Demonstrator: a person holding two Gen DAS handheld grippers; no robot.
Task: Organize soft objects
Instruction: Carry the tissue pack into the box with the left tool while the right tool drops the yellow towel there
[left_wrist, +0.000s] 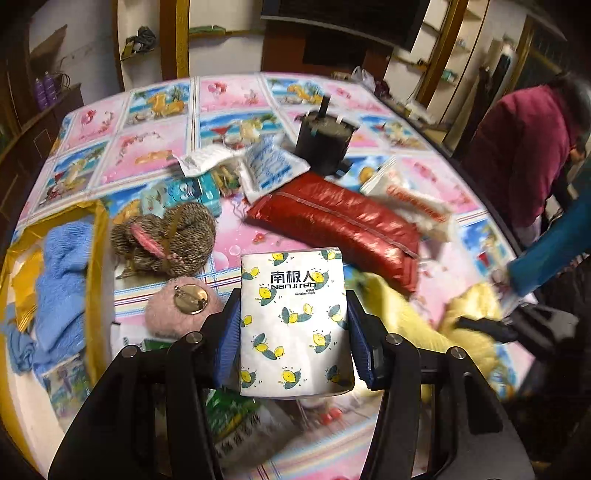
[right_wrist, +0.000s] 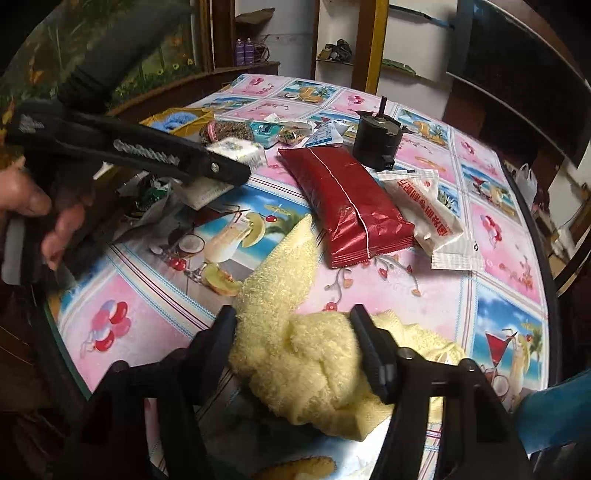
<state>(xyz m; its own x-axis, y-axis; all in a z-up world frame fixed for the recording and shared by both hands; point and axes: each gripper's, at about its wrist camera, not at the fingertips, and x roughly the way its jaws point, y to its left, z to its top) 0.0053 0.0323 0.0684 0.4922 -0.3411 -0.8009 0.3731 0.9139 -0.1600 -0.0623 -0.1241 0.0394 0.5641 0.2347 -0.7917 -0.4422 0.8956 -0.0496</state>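
My left gripper (left_wrist: 291, 317) is shut on a white tissue pack (left_wrist: 293, 317) printed with lemons and holds it above the table; it also shows in the right wrist view (right_wrist: 236, 149). My right gripper (right_wrist: 293, 332) is shut on a bunched yellow towel (right_wrist: 295, 354) that lies on the table; the towel also shows in the left wrist view (left_wrist: 399, 317). A yellow bag (left_wrist: 98, 236) at the left holds a blue towel (left_wrist: 61, 266). A pink fluffy ball (left_wrist: 177, 306) and a brown knitted item (left_wrist: 166, 236) lie beside it.
A red tissue pack (right_wrist: 347, 203), a white packet (right_wrist: 436, 218) and a black round device (right_wrist: 376, 136) lie mid-table. Small packets (left_wrist: 266, 166) crowd the far middle. A green-printed bag (left_wrist: 236, 417) lies under my left gripper. A person (left_wrist: 524, 155) stands at the right edge.
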